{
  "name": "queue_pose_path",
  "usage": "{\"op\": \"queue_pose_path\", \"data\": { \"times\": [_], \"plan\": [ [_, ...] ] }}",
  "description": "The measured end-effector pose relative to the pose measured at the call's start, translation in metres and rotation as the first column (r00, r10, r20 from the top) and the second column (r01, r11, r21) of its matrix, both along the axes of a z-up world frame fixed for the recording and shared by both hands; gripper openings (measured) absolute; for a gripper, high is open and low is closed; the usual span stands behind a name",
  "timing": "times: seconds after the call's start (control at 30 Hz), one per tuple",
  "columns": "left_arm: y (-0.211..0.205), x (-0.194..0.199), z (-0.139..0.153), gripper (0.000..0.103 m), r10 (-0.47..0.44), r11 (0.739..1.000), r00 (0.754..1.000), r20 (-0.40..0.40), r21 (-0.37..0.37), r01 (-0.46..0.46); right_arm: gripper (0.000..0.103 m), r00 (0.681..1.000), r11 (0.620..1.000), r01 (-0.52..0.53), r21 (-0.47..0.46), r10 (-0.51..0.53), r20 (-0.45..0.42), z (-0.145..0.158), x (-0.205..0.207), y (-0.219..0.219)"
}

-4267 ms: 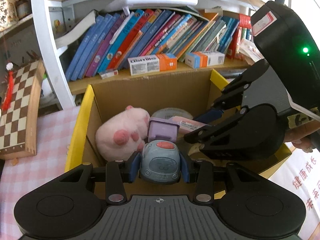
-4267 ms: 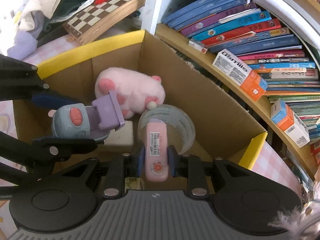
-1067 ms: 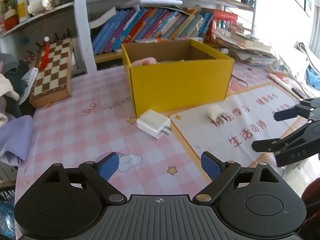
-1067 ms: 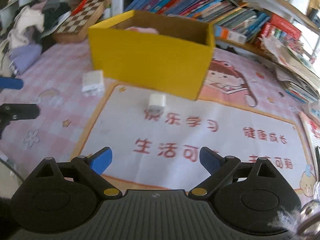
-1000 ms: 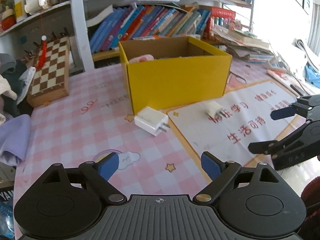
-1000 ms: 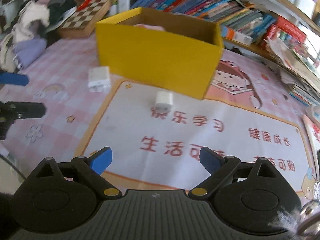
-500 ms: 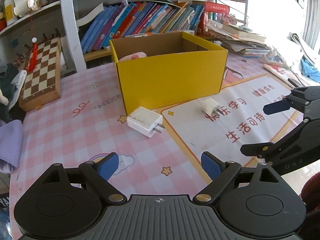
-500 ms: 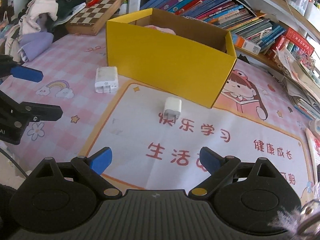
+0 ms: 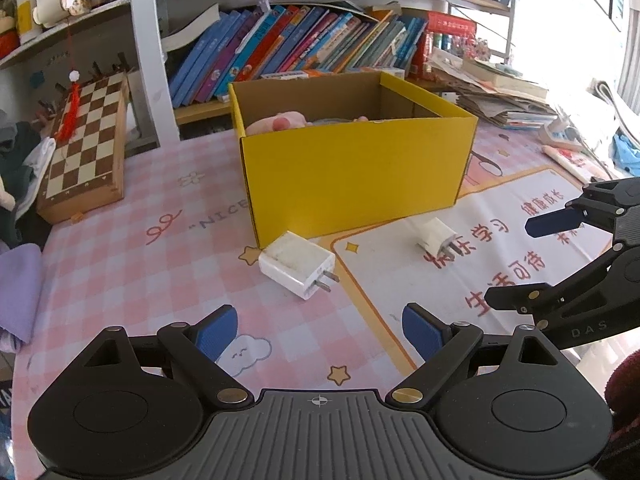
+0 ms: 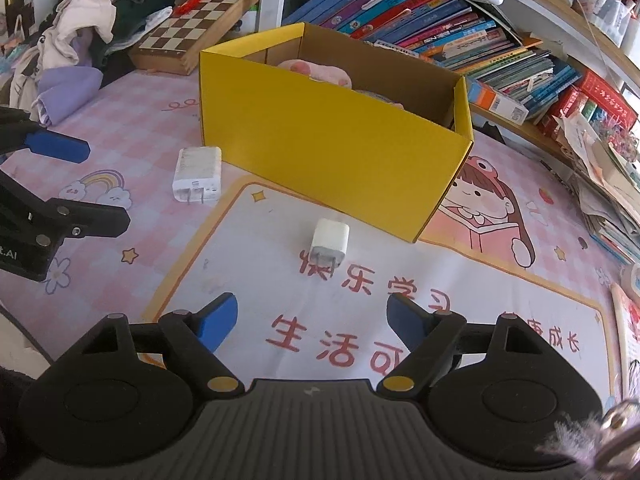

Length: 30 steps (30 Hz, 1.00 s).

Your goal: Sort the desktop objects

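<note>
On the pink checked tablecloth [image 9: 120, 264] sit two white chargers in front of a yellow box [image 9: 356, 176]. Left wrist view only: shelf post, red tassel hanging over the chessboard [image 9: 86, 144], paper stacks at 2 o'clock. Right wrist view only: clothes pile [image 10: 80, 36] at 10 o'clock, cartoon girl print on the white mat [image 10: 400, 320] at 3 o'clock of the box, loose carton on the book shelf. Both views show a pink plush [image 10: 320, 70] inside the box, mostly hidden by the wall.

Left gripper [image 9: 318, 328]: jaws wide apart, nothing between the blue pads. Large charger [image 9: 298, 264] lies flat at 12 o'clock of it, just beyond the tips, prongs pointing to 4 o'clock, near the box corner, on the tablecloth beside the mat edge.

Right gripper [image 10: 310, 324]: jaws have just been closing a bit, but there is a clear gap and nothing between them. Small charger [image 10: 330, 242] lies at 12 o'clock of it on the mat, apart from the tips, prongs toward the camera, near the box front wall.

In the left view the right gripper shows at 3 o'clock; in the right view the left gripper shows at 9 o'clock. Neither touches a charger.
</note>
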<state>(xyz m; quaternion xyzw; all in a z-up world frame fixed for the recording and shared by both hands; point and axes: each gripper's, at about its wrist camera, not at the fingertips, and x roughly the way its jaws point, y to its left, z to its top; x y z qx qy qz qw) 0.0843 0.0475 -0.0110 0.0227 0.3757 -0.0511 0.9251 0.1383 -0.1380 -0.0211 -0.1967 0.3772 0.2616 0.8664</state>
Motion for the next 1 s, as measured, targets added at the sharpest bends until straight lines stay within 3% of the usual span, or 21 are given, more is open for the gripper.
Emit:
{"op": "queue_pose_path", "data": {
  "times": [0.17, 0.4, 0.77, 1.0],
  "plan": [
    [-0.003, 0.006, -0.001, 0.092, 0.009, 1.0, 1.0, -0.003, 0.001, -0.009, 0.08, 1.0, 1.0, -0.008, 0.002, 0.008, -0.014, -0.002, 0.014, -0.002],
    [-0.015, 0.015, -0.003, 0.092, -0.003, 0.998, 1.0, 0.0, 0.058, 0.003, 0.079, 0.999, 1.0, -0.03, 0.006, 0.031, -0.044, -0.007, 0.032, -0.002],
    [-0.013, 0.022, -0.003, 0.092, 0.064, 0.997, 0.998, -0.011, 0.051, -0.063, 0.064, 0.996, 0.998, -0.042, 0.036, 0.044, -0.081, -0.015, 0.058, -0.002],
    [-0.015, 0.024, -0.004, 0.092, 0.09, 0.995, 0.996, -0.02, 0.054, -0.089, 0.062, 0.993, 0.998, -0.047, 0.045, 0.051, -0.104, -0.02, 0.069, 0.0]
  ]
}}
